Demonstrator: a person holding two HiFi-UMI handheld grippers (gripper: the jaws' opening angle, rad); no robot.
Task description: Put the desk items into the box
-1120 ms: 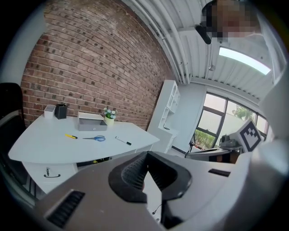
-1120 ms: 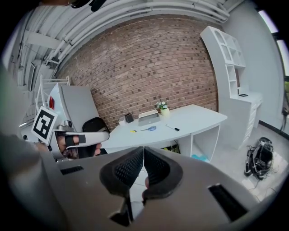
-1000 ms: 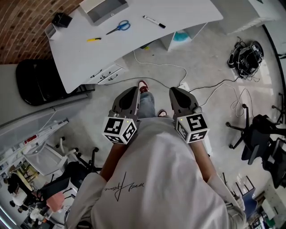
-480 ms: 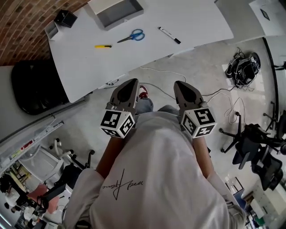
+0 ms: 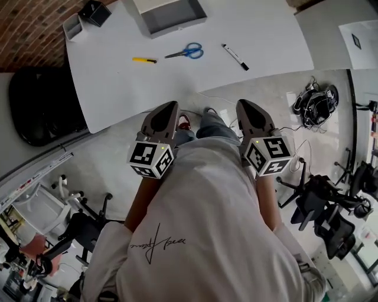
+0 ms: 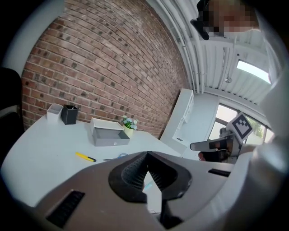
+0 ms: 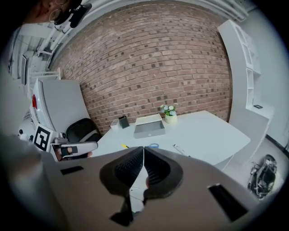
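The grey open box (image 5: 168, 15) stands at the far side of the white desk (image 5: 118, 88). In front of it lie a yellow cutter (image 5: 144, 60), blue scissors (image 5: 188, 52) and a black-and-white marker (image 5: 235, 56). My left gripper (image 5: 170, 106) and right gripper (image 5: 243, 104) hang side by side just short of the desk's near edge, both shut and empty. From the left gripper view, its gripper (image 6: 147, 155) points at the box (image 6: 108, 135) and cutter (image 6: 85, 157). In the right gripper view, that gripper (image 7: 144, 149) faces the box (image 7: 149, 128), scissors (image 7: 154, 145) and marker (image 7: 180, 150).
A black pen holder (image 5: 97, 10) and a small white cup (image 5: 74, 26) sit at the desk's far left corner, a flower pot (image 6: 128, 124) behind the box. A black chair (image 5: 38, 106) stands left of the desk. Cables (image 5: 316, 103) and office chairs (image 5: 319, 206) crowd the floor at right.
Both grippers have moved forward toward the desk, which now lies closer and lower in the head view. Both jaws stay shut.
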